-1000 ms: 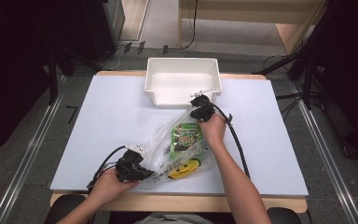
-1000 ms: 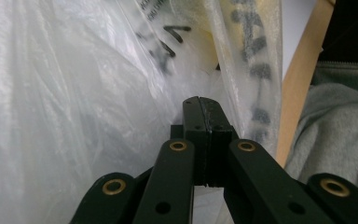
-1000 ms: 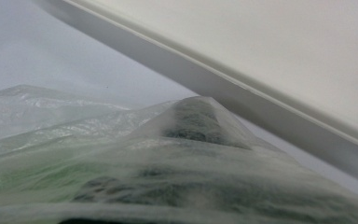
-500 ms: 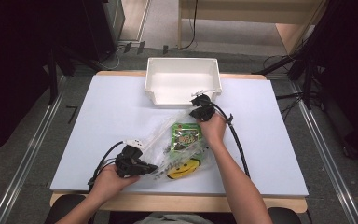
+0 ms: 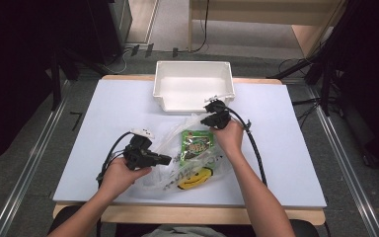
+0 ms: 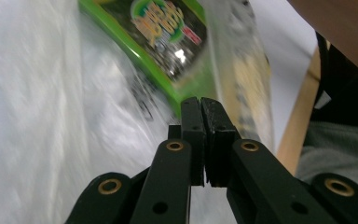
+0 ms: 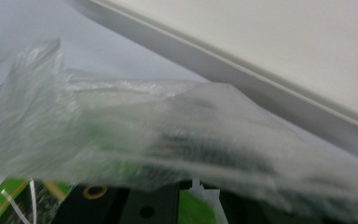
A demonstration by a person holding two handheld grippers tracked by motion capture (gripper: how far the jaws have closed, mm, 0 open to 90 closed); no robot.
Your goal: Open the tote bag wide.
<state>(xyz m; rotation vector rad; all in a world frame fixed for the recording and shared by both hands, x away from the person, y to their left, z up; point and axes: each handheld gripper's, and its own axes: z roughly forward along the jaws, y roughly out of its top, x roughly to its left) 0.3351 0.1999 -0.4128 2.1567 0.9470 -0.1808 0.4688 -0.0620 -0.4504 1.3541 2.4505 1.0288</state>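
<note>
White table (image 5: 103, 113), both grippers gripping bag (image 5: 197, 168)

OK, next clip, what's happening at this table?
A person works a clear plastic bag with two handheld grippers. The left gripper, jaws shut, pinches the bag's side; the right gripper is at its top edge near the white bin, jaws hidden by plastic. A green packet sits inside.

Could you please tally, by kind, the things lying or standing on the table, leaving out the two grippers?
White bin: 1
Clear plastic bag with a yellow smiley print: 1
Green snack packet inside the bag: 1
Total: 3
</note>
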